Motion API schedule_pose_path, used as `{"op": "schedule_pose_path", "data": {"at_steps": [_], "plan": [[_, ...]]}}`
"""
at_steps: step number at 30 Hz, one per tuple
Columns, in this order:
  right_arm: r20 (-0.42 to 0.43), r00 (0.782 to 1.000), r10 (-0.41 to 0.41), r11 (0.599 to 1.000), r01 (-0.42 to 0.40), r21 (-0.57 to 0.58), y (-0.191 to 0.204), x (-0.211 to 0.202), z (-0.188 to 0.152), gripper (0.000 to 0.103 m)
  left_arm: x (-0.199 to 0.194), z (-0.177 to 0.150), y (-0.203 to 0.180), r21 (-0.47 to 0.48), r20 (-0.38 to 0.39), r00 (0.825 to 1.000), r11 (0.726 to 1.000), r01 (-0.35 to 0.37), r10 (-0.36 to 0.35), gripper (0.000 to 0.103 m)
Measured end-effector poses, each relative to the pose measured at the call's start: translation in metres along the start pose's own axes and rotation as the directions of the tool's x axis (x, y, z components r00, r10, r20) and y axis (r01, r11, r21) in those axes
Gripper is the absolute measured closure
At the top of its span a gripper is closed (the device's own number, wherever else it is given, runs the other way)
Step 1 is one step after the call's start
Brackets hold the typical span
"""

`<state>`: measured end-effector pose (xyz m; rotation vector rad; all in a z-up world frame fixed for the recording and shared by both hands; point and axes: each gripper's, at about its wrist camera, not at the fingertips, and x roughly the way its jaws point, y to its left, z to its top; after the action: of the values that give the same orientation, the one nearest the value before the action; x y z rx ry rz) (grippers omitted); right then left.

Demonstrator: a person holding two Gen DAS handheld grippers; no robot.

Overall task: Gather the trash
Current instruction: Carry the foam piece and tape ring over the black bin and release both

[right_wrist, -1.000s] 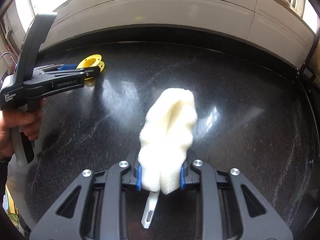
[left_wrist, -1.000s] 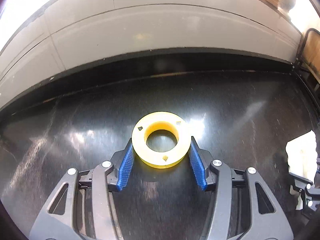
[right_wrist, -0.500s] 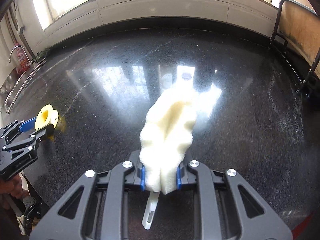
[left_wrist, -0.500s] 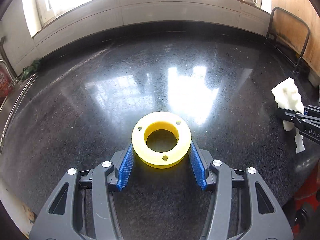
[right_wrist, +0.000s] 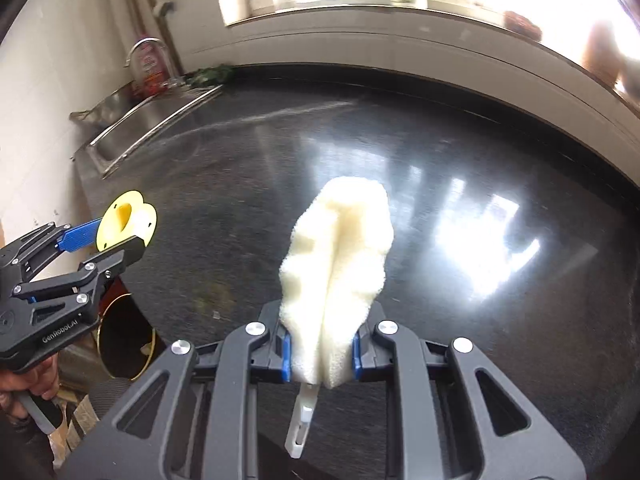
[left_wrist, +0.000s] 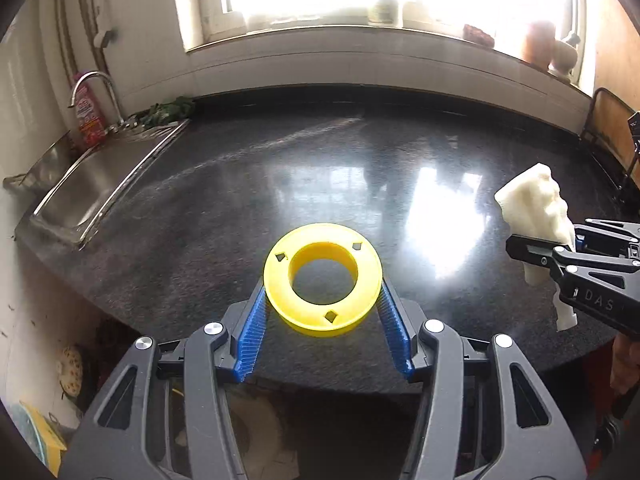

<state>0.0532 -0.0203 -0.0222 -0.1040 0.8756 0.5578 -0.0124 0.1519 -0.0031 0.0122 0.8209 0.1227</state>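
At the far left a steel sink [left_wrist: 86,184] is set into the counter [left_wrist: 248,184], with a curved tap [left_wrist: 94,88] and a red-labelled bottle [left_wrist: 86,116] seen behind it and some green leafy matter [left_wrist: 172,109] lying at its back corner. Below the counter's near edge, at the lower left of the right wrist view, a round dark bin with a gold rim [right_wrist: 124,336] is seen on the floor.

In the left wrist view the left hand-held gripper [left_wrist: 322,312] is clenched on a yellow plastic ring [left_wrist: 322,280]. The ring is pinched at its two sides by the blue ribbed pads [left_wrist: 252,332] and is held flat, raised above the near edge of the dark, glossy counter. In the right wrist view the same ring is seen edge-on at the left, and a hand [right_wrist: 28,380] is wrapped around that tool's handle.

Further right, the right hand-held gripper [right_wrist: 322,354] is closed on a piece of white foam [right_wrist: 340,272]. The foam is squeezed into a fold between the pads and stands up beyond the fingertips, above the counter. A small white plastic piece [right_wrist: 302,420] hangs beneath the foam, between the jaws. In the left wrist view this foam [left_wrist: 536,208] is seen at the right edge, well apart from the ring.

Along the back a bright windowsill [left_wrist: 360,36] is seen, with blurred jars at its right end.
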Motion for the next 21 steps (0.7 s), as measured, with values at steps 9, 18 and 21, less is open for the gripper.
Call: {"op": "schedule_pose_path", "data": {"at_steps": [9,18,21], "plan": [[-0.075,0.953,0.292,0.922,-0.302,-0.243,0.182,0.037,0.029,0.082,-0.028,-0.066,0.141,-0.245,-0.083,0.975,0.944,-0.222,0.208,0.051],[-0.303,0.846,0.439,0.772,-0.528,-0.355,0.327,0.086,-0.002,0.082,-0.044,-0.143,0.239,-0.406,-0.209,0.927,0.835,-0.371,0.311,0.051],[-0.393,0.807,0.442,0.732,-0.577,-0.362,0.364,0.109,-0.022,0.082,-0.036,-0.172,0.262,-0.45,-0.254,0.919,0.804,-0.388,0.301,0.051]]}}
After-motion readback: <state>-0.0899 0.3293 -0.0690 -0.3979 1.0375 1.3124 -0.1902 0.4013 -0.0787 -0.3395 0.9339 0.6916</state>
